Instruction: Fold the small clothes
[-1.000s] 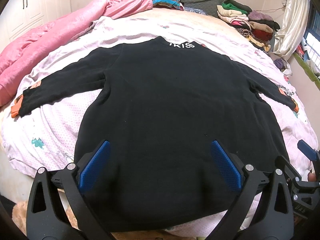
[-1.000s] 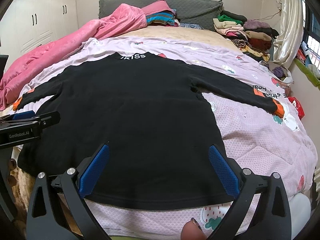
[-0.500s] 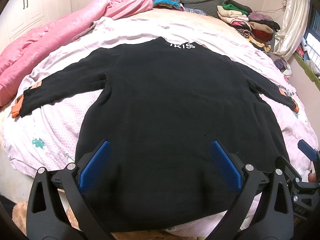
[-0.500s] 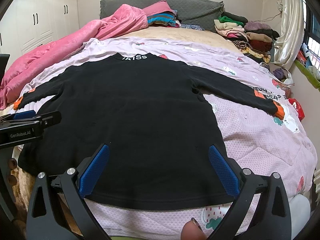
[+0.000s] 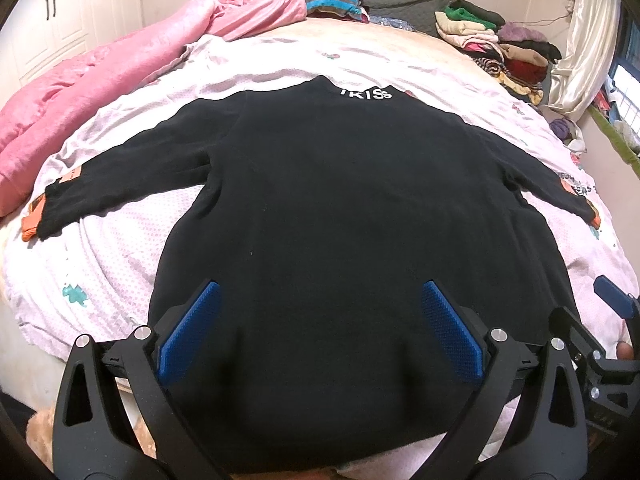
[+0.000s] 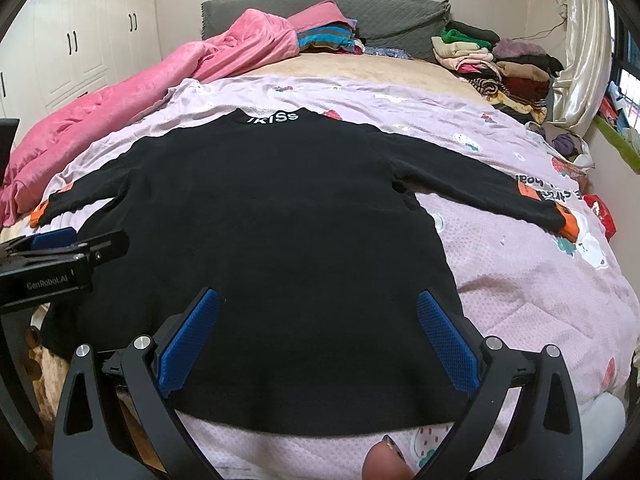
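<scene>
Sweater [image 5: 340, 216]: black, white lettering at the collar, orange patches at the cuffs.
Sheet [image 6: 532, 280]: pale pink, fine dotted print with scattered cartoon motifs.
Quilt [image 6: 120, 112] along the bed's left edge: bright pink.
Headboard [image 6: 380, 8]: grey, quilted.
Gripper pads [image 5: 188, 332]: blue, textured, on black frames.
Wardrobe [image 6: 80, 32]: white, dark handles.
</scene>
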Demonstrator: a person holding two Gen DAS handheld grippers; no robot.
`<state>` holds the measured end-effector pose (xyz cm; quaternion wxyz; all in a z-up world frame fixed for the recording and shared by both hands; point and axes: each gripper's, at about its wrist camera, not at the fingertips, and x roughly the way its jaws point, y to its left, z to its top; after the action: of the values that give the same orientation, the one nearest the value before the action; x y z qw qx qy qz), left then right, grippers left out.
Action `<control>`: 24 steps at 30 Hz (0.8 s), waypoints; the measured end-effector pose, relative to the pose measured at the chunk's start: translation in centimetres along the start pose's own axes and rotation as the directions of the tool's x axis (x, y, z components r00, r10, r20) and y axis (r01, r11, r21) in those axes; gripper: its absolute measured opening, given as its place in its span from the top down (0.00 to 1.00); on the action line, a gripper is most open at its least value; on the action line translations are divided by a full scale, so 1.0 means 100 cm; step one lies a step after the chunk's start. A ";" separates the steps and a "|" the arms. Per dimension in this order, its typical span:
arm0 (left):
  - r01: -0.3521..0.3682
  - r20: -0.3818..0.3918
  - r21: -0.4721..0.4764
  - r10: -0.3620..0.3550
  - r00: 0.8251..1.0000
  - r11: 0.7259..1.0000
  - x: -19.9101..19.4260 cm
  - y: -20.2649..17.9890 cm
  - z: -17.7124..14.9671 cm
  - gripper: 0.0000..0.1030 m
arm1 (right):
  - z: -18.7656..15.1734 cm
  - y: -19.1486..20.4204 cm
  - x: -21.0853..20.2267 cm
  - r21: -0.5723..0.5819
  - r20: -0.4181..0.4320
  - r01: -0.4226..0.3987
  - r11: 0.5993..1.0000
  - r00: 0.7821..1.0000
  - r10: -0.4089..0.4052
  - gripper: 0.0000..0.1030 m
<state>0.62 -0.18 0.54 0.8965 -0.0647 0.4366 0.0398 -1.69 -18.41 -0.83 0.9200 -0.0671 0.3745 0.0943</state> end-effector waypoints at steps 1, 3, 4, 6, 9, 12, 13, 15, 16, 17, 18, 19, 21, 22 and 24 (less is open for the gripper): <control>0.002 -0.002 0.000 -0.002 1.000 1.000 0.001 0.000 0.001 0.09 | 0.003 0.000 0.001 0.004 0.003 -0.006 1.000 1.000 0.006 0.04; -0.002 -0.006 0.004 0.002 1.000 1.000 0.005 -0.001 0.005 0.09 | 0.006 -0.001 0.005 0.007 0.003 -0.011 1.000 1.000 0.011 0.04; -0.002 -0.008 0.004 0.002 1.000 1.000 0.006 -0.001 0.008 0.09 | 0.009 -0.002 0.007 0.010 0.001 -0.011 1.000 1.000 0.011 0.04; -0.004 -0.007 0.005 0.004 1.000 1.000 0.009 0.001 0.013 0.09 | 0.014 -0.002 0.010 0.011 0.006 -0.015 1.000 1.000 0.015 0.04; -0.009 -0.005 0.000 0.009 1.000 1.000 0.014 0.003 0.022 0.09 | 0.020 -0.005 0.015 0.020 0.010 -0.018 1.000 1.000 0.018 0.04; -0.008 -0.005 -0.017 0.008 1.000 1.000 0.019 0.006 0.033 0.09 | 0.027 -0.010 0.021 0.034 0.011 -0.018 0.999 1.000 0.017 0.04; -0.002 -0.004 -0.024 0.002 1.000 1.000 0.020 0.006 0.036 0.09 | 0.030 -0.013 0.024 0.042 0.010 -0.017 0.999 1.000 0.016 0.04; -0.001 -0.002 -0.036 0.001 1.000 0.999 0.024 0.006 0.044 0.09 | 0.035 -0.017 0.029 0.055 0.009 -0.015 0.998 1.000 0.014 0.04; -0.001 -0.002 -0.037 0.001 1.000 0.999 0.025 0.006 0.047 0.09 | 0.038 -0.020 0.032 0.063 0.006 -0.009 0.998 1.000 0.009 0.04; -0.001 -0.003 -0.040 0.001 1.000 0.999 0.028 0.005 0.052 0.09 | 0.042 -0.023 0.035 0.072 0.006 -0.004 0.997 1.000 0.004 0.04; -0.002 -0.003 -0.041 0.002 1.000 0.999 0.030 0.004 0.056 0.09 | 0.045 -0.027 0.037 0.081 0.009 -0.003 0.997 1.000 0.002 0.04; 0.000 -0.003 -0.042 0.000 1.000 0.999 0.032 0.004 0.059 0.09 | 0.048 -0.030 0.039 0.089 0.012 0.002 0.996 1.000 -0.003 0.04; -0.002 -0.002 -0.038 0.002 1.000 0.999 0.035 0.001 0.066 0.09 | 0.055 -0.037 0.042 0.103 0.019 0.009 0.995 1.000 -0.011 0.04; -0.006 -0.003 -0.035 0.006 1.000 0.999 0.037 -0.001 0.070 0.09 | 0.059 -0.042 0.044 0.113 0.021 0.017 0.993 1.000 -0.019 0.04; -0.002 -0.007 -0.032 0.002 1.000 0.999 0.042 -0.006 0.076 0.09 | 0.065 -0.050 0.047 0.130 0.028 0.020 0.991 0.999 -0.024 0.04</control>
<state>9.18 0.49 1.96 0.8938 -0.0790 0.4389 0.0474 7.14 -21.45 0.76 0.9288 -0.0099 0.3655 0.0606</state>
